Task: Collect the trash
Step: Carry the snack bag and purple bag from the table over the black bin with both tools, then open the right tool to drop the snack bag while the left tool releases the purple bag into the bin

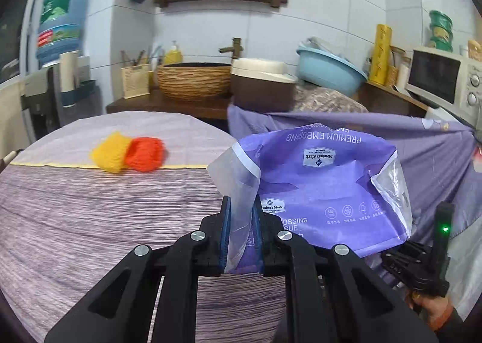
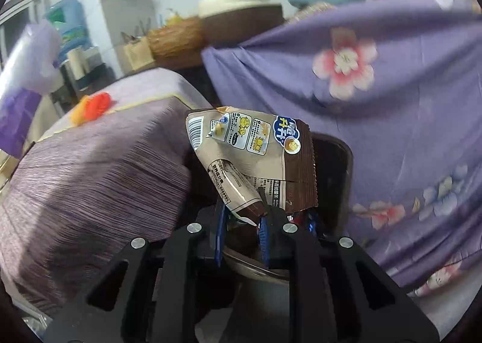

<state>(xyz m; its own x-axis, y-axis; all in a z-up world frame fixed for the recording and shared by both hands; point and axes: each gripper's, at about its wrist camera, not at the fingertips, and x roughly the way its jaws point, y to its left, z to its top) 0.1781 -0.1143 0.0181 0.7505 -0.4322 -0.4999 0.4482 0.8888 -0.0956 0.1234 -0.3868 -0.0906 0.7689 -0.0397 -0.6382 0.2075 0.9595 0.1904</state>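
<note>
Left gripper clamped tight on the clear edge of a purple tissue-pack wrapper, blue pads pinching the film from both sides, the printed body billowing up and off to the right of the jaws, lifted clear of the striped tablecloth below. Ahead and left of those jaws, well apart, a yellow knitted piece touching an orange knitted piece, both resting on the cloth by its yellow stripe. Further back, a woven basket and a blue basin on the counter. Off to the right and behind the wrapper, part of the other gripper's black frame with a green light. Over to the right wrist view: right gripper closed on the lower corner of a crumpled brown snack wrapper, the packet standing up above the jaws, barcode to the left. Directly behind and beneath the jaws, a dark bin, its grey rim showing between the fingers. Purple floral cloth hanging to the right of the jaws.
</note>
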